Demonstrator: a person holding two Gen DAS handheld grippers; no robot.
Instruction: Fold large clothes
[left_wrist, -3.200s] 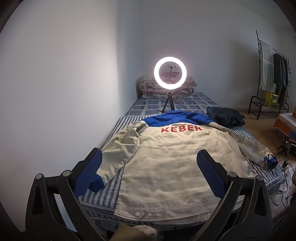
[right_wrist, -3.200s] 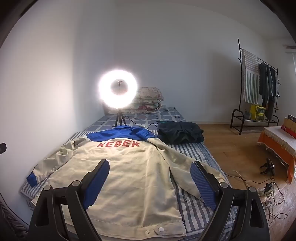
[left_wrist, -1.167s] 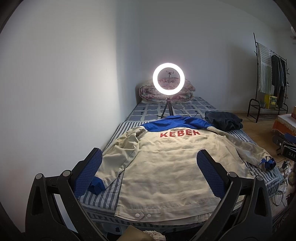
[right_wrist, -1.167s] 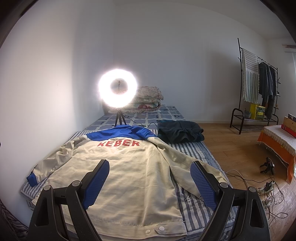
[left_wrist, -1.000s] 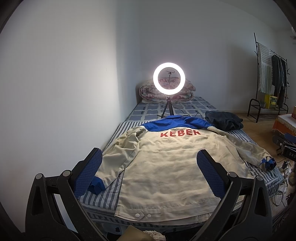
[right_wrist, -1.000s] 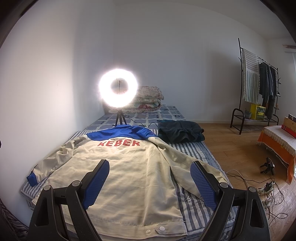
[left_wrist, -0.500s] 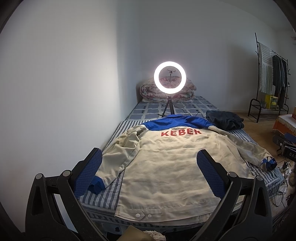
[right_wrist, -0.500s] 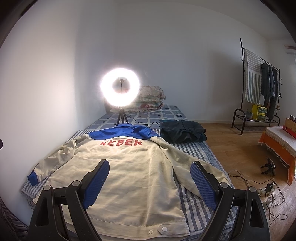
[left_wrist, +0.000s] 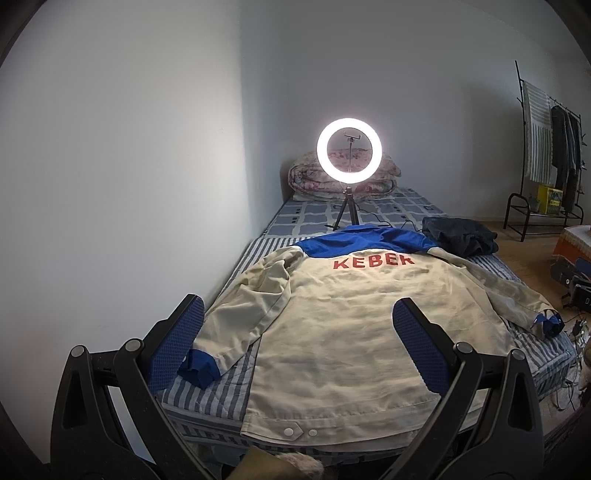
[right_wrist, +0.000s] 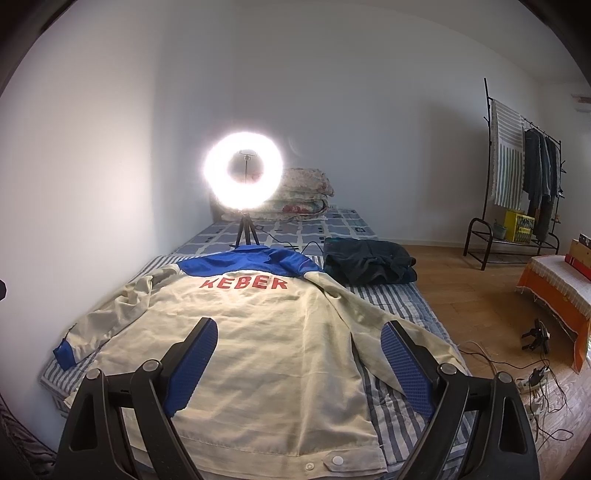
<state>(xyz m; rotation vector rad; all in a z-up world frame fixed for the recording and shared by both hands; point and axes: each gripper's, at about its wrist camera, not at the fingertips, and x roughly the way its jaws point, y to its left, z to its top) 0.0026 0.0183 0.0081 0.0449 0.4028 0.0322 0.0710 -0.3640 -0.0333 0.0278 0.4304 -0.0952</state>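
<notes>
A large beige jacket (left_wrist: 343, 325) with a blue yoke and red letters KEBER lies back-up, spread flat on the striped bed, sleeves out to both sides; it also shows in the right wrist view (right_wrist: 258, 339). Its left sleeve ends in a blue cuff (left_wrist: 197, 371) near the wall side. My left gripper (left_wrist: 299, 343) is open and empty, held above the jacket's hem. My right gripper (right_wrist: 299, 362) is open and empty, also above the hem end of the jacket.
A lit ring light (left_wrist: 349, 155) on a small tripod stands on the bed behind the collar. A dark folded garment (right_wrist: 369, 260) lies at the right of the collar. A folded quilt (left_wrist: 306, 179) lies at the headboard. A clothes rack (right_wrist: 517, 173) and floor cables (right_wrist: 535, 373) are at the right.
Both grippers stay open and empty. The right wrist view has shifted slightly, so the jacket and ring light sit a little further right and lower in it. The jacket has not moved.
</notes>
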